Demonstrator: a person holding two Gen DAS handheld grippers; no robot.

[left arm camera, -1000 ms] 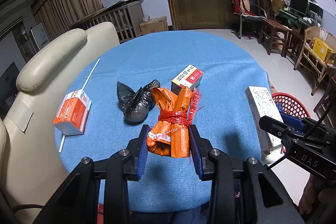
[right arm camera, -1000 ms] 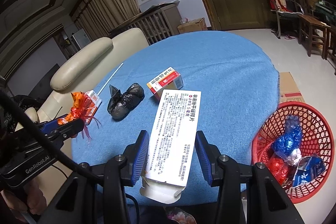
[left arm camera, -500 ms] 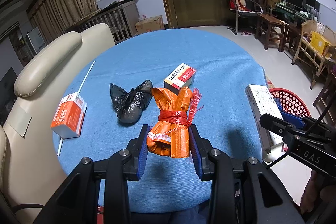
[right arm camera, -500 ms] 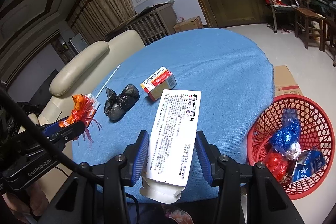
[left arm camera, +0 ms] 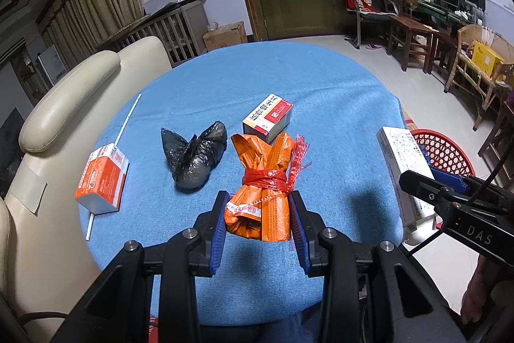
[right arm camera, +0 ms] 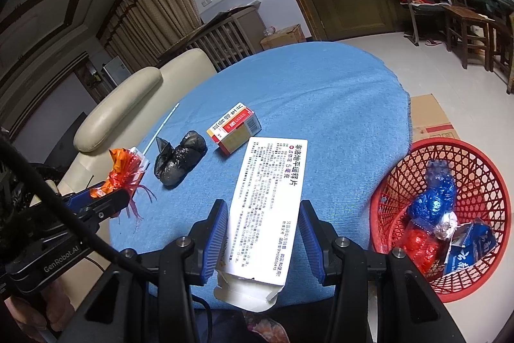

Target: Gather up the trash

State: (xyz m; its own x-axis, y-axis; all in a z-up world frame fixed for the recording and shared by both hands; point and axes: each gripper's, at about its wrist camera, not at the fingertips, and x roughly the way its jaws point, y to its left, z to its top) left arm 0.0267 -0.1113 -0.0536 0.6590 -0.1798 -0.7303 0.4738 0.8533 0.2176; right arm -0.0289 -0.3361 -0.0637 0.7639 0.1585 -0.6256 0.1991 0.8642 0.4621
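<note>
Between the left fingers (left arm camera: 259,219) an orange wrapper (left arm camera: 264,188) tied with red ribbon is sitting, and the blue pads are pressing on both its sides, so that one's clamped and hanging just above the table (left arm camera: 321,92). Over on the right, the fingers (right arm camera: 262,235) are gripping a long white box (right arm camera: 270,201) covered in small print, its torn flap sticking out toward the camera. Both bundles are hovering over the near edge of the blue cloth.

Moving outward, a black bag (left arm camera: 196,159) is lying just past the wrapper, with a red-and-white box (left arm camera: 268,117) beside it to the right. Further left an orange box (left arm camera: 102,179) is resting on a thin white straw (left arm camera: 114,150) near the table's edge, right by the cream sofa (left arm camera: 64,105).

Down on the floor to the right, a red basket (right arm camera: 482,169) is standing next to the table, already holding blue and red wrappers (right arm camera: 432,201) and a blue packet (right arm camera: 472,249). A flat cardboard sheet (right arm camera: 430,114) is lying behind it.
</note>
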